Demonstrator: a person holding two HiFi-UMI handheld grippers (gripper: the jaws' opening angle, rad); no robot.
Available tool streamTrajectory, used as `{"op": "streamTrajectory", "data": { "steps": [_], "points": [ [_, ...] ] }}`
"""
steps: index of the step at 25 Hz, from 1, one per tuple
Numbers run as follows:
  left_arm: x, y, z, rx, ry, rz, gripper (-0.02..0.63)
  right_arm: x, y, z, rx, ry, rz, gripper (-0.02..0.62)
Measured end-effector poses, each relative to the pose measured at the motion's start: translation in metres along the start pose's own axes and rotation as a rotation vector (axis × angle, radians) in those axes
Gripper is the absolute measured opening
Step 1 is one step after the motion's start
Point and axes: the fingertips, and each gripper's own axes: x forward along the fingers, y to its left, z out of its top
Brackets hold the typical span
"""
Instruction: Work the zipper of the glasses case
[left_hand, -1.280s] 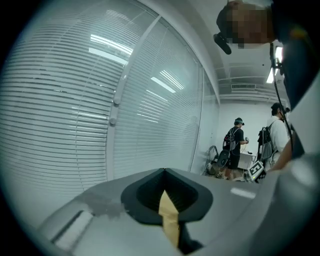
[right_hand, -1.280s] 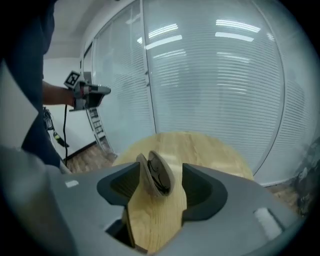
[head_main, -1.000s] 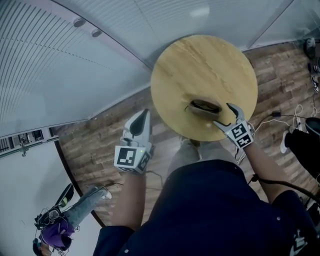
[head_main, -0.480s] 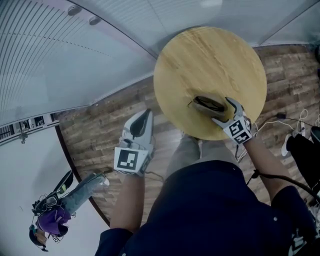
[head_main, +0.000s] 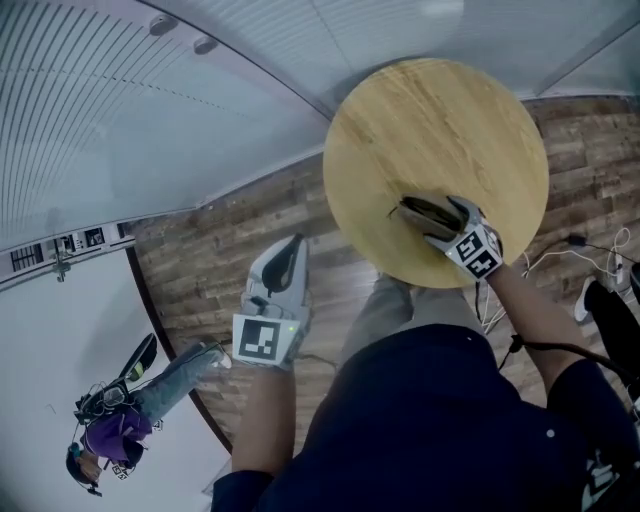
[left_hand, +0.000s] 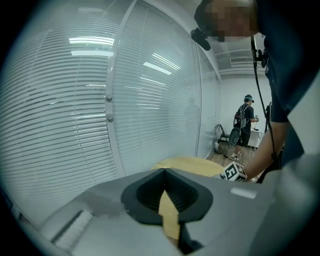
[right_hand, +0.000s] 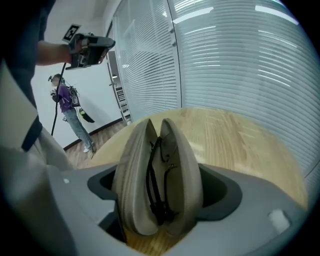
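Straddling the unzipped glasses case (right_hand: 157, 175) on the round surface (head_main: 420, 110): right gripper (head_main: 440, 222), fingers released and just opened wider. The left gripper (head_main: 290, 250): fingers clenched, empty.

Table (head_main: 440, 120) top: bare past the case (head_main: 420, 210), your only obstacle there, near the near rim. Blinds (head_main: 150, 130) curve close behind the far rim (tight on that side). Left of the table you have open floor (head_main: 215, 260); a person (head_main: 120, 435) stands well off.

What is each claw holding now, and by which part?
Nothing is held yet. The right claw, jaws just opened wide, straddles the glasses case across its two shells, apparently without clamping. The left claw is shut and empty.
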Motion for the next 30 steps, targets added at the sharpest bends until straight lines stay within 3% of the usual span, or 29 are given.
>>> {"op": "streamTrajectory", "data": {
  "steps": [5, 6, 7, 11, 14, 22, 25, 30],
  "points": [
    [-0.003, -0.004, -0.004, 0.017, 0.026, 0.021, 0.000, 0.008, -0.001, 0.006, 0.046, 0.008, 0.081, 0.438],
    [-0.002, -0.005, -0.003, 0.012, 0.022, 0.019, 0.000, 0.008, -0.004, 0.009, 0.064, 0.006, 0.091, 0.408],
    [-0.003, -0.005, -0.002, 0.008, 0.018, 0.017, 0.000, 0.007, -0.005, 0.010, 0.081, 0.006, 0.102, 0.313],
    [-0.008, -0.001, -0.001, 0.006, 0.021, 0.025, 0.000, 0.013, 0.002, 0.008, 0.064, 0.071, 0.172, 0.305],
    [-0.010, 0.001, -0.001, -0.006, 0.015, 0.039, 0.000, 0.020, 0.006, 0.004, 0.019, 0.103, 0.159, 0.314],
    [-0.013, 0.002, -0.008, -0.064, -0.008, 0.019, 0.000, -0.004, 0.010, 0.016, 0.077, 0.019, 0.109, 0.299],
    [-0.011, -0.005, -0.005, -0.136, -0.068, -0.039, 0.000, -0.028, 0.008, 0.036, 0.128, -0.052, 0.085, 0.299],
    [-0.004, -0.033, 0.006, -0.228, -0.179, -0.224, 0.009, -0.075, 0.001, 0.073, 0.170, -0.155, 0.041, 0.299]
  ]
}}
